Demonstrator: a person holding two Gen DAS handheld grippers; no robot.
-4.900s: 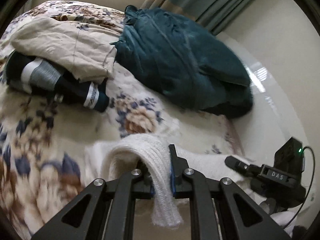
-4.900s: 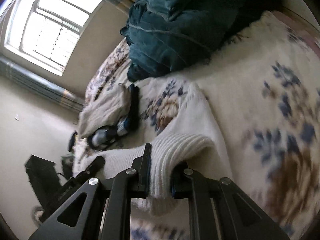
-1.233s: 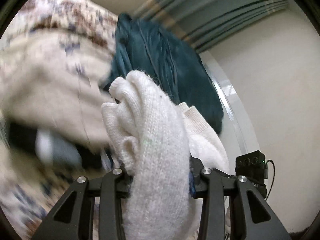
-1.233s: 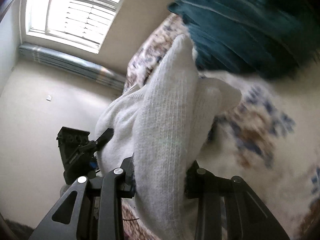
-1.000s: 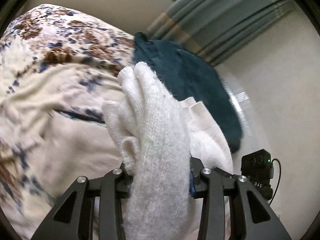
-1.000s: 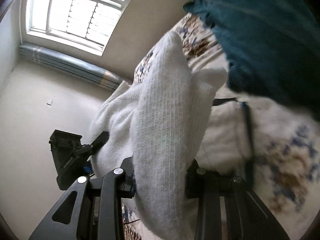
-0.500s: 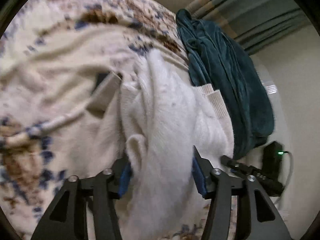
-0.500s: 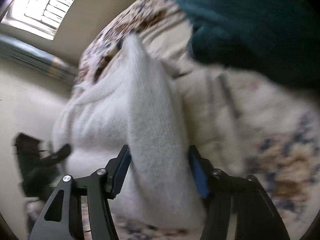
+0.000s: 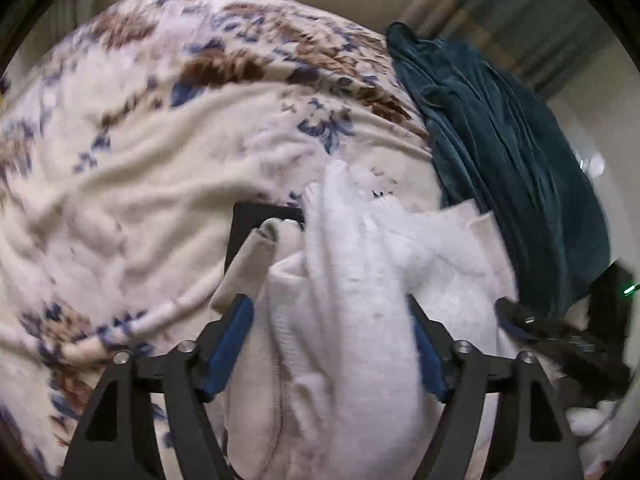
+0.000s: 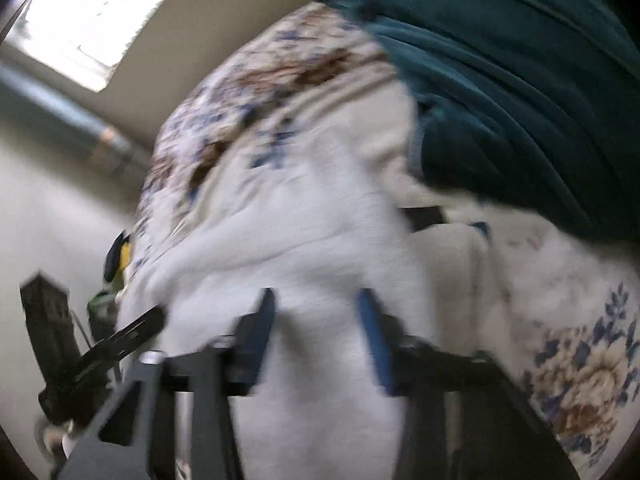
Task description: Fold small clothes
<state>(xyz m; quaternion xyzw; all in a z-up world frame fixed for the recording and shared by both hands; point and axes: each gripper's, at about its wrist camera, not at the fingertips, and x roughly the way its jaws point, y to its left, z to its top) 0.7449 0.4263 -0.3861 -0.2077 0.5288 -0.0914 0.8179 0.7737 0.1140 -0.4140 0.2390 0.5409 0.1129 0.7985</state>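
- Bedspread (image 9: 132, 184), floral: carries the white knit garment (image 9: 360, 320), laid over a beige garment (image 9: 248, 264) beside the teal fabric pile (image 9: 508, 168).
- Garment bundle: likely to slump or unfold if dropped unevenly.
- Left gripper (image 9: 328, 344), right gripper (image 10: 318, 332): jaws spread wide, knit between them, grip apparently released.
- Motion blur hides contact; the folded edges are cut off.

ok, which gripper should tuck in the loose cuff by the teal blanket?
Probably the right gripper. It sits at the sweater edge, just below the cuff and the teal blanket. The left gripper, jaws open, straddles the sweater's middle, farther off.
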